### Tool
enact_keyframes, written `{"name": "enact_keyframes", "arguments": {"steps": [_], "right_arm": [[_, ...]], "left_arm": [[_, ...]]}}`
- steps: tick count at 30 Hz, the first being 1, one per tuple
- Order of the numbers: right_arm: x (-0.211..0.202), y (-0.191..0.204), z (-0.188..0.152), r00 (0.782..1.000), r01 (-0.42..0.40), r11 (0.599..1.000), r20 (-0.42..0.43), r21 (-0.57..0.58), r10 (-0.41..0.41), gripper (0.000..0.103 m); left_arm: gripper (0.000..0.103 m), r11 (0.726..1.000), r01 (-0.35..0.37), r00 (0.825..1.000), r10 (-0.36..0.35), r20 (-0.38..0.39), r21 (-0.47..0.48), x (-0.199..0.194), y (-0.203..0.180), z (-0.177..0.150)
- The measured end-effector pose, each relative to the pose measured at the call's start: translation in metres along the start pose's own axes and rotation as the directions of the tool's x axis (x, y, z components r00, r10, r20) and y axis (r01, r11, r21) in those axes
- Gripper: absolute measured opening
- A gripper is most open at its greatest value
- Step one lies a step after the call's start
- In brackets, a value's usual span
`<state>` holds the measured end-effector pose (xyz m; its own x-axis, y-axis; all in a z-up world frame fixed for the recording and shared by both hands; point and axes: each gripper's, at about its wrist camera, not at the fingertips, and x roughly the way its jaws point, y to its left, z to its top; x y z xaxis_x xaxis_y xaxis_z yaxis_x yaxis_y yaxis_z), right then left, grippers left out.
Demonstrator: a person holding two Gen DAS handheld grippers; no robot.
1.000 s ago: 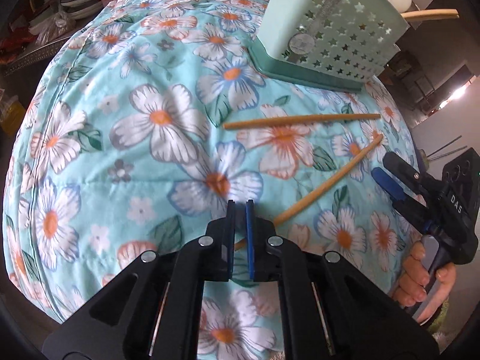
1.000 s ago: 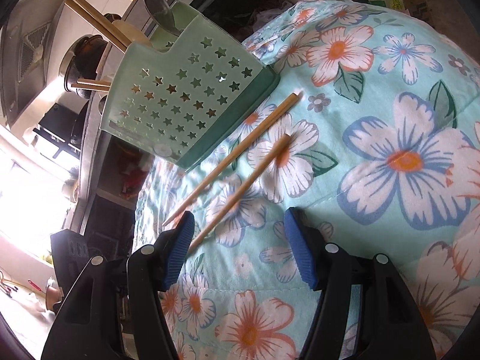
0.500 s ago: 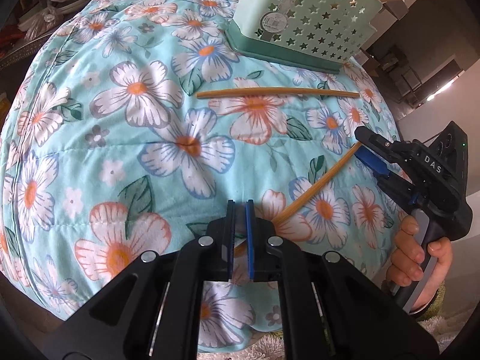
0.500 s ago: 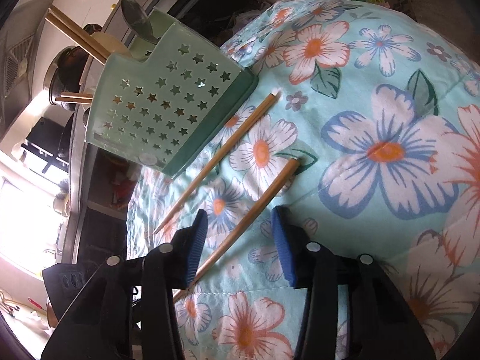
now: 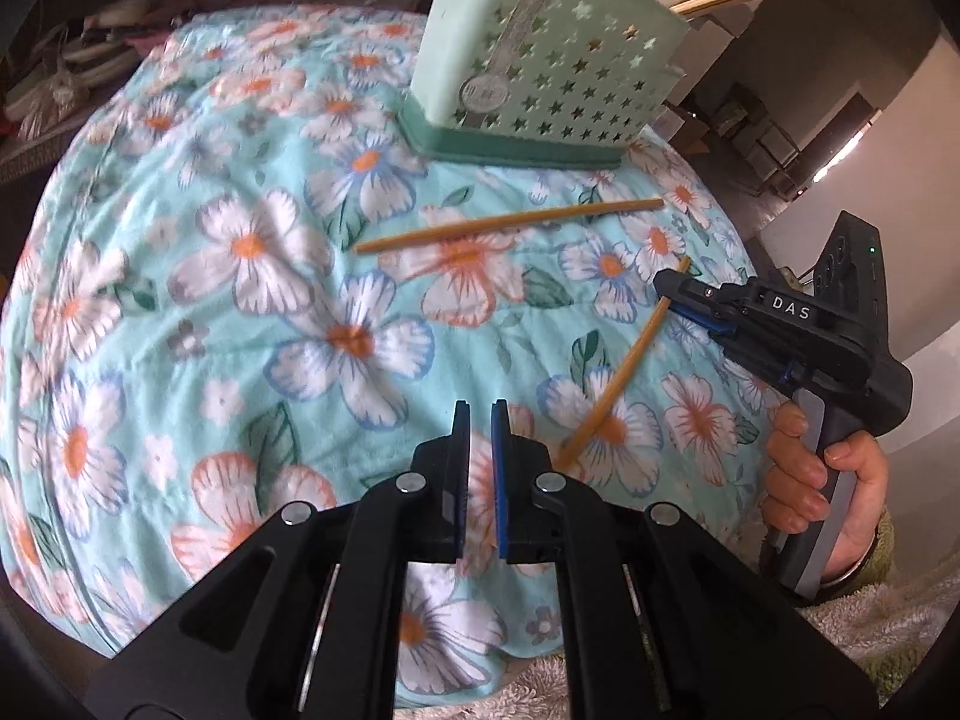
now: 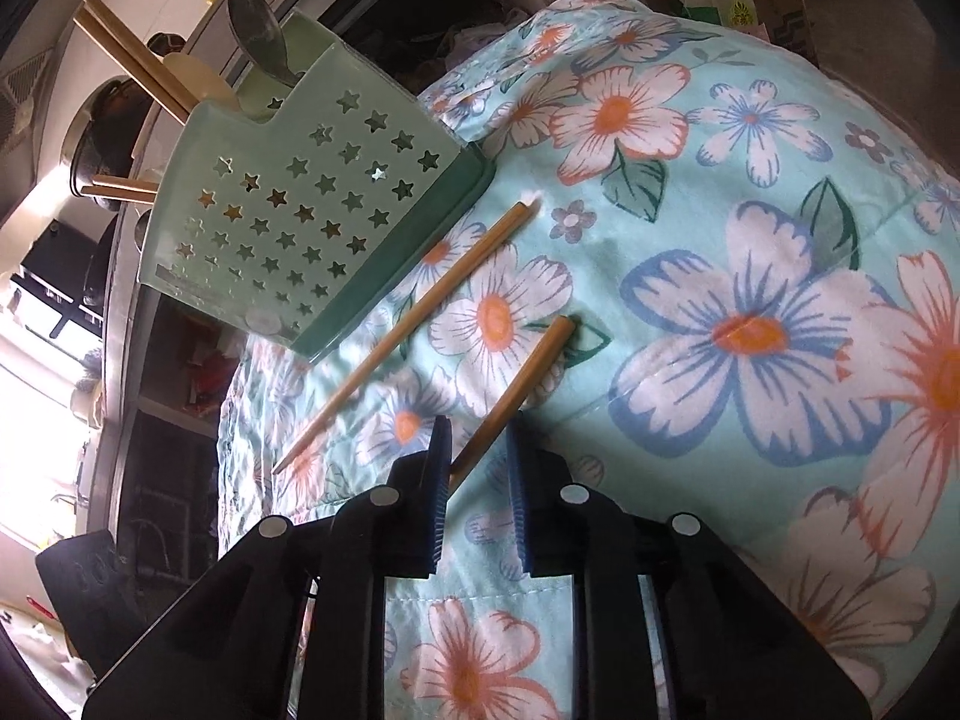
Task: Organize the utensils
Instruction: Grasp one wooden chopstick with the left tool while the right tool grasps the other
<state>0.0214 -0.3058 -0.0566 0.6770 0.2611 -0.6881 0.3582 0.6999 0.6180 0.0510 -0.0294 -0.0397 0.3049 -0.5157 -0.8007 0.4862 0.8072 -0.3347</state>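
Right gripper (image 6: pixel 477 474) closing around the near chopstick (image 6: pixel 510 396) on the floral cloth (image 6: pixel 750 210); left gripper (image 5: pixel 478 456) clenched on nothing.

The left wrist view alone shows the person's hand (image 5: pixel 822 480) on the right gripper's handle and the whole near chopstick, its far end at the blue pads. The right wrist view alone shows a gap between those pads and the stick, plus a spoon (image 6: pixel 258 30) standing in the green star-punched holder (image 6: pixel 300 210). The far chopstick (image 5: pixel 510 221) lies just near the holder. Whether the pads touch the stick is hard to tell; the holder's inside is hidden.
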Motion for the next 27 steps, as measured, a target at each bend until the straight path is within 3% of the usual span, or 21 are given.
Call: {"name": "enact_keyframes", "arguments": {"steps": [2, 5, 9, 16, 20, 21, 23, 27], "right_arm": [[-0.004, -0.004, 0.007, 1.0, 0.008, 1.0, -0.002, -0.005, -0.008, 0.018], [-0.009, -0.009, 0.013, 1.0, 0.025, 0.999, -0.006, -0.021, -0.025, 0.017], [-0.009, -0.013, 0.012, 0.999, 0.034, 0.999, -0.017, -0.037, -0.035, 0.017], [-0.007, -0.013, 0.011, 0.999, 0.033, 0.998, -0.021, -0.044, -0.034, 0.018], [-0.007, -0.014, 0.01, 0.999, 0.032, 0.998, -0.018, -0.05, -0.033, 0.018], [-0.006, -0.014, 0.01, 0.999, 0.031, 0.998, -0.018, -0.051, -0.032, 0.018], [-0.006, -0.014, 0.01, 0.999, 0.029, 0.998, -0.018, -0.051, -0.03, 0.018], [-0.007, -0.013, 0.009, 0.999, 0.028, 0.998, -0.02, -0.064, -0.029, 0.018]], "left_arm": [[0.006, 0.997, -0.034, 0.999, 0.031, 0.036, 0.071, -0.002, -0.009, 0.013], [0.01, 0.971, -0.125, 0.991, 0.112, 0.074, 0.204, 0.007, -0.025, 0.034], [0.022, 0.915, -0.201, 0.979, 0.177, 0.101, 0.348, 0.033, -0.043, 0.061], [0.024, 0.796, -0.244, 0.964, 0.261, 0.051, 0.554, 0.088, -0.06, 0.075], [0.016, 0.78, -0.237, 0.962, 0.271, 0.029, 0.579, 0.094, -0.062, 0.075], [0.011, 0.782, -0.233, 0.962, 0.271, 0.022, 0.578, 0.092, -0.063, 0.074], [0.009, 0.796, -0.218, 0.964, 0.264, -0.001, 0.565, 0.087, -0.065, 0.07], [0.005, 0.799, -0.191, 0.967, 0.254, -0.032, 0.57, 0.073, -0.069, 0.051]]}}
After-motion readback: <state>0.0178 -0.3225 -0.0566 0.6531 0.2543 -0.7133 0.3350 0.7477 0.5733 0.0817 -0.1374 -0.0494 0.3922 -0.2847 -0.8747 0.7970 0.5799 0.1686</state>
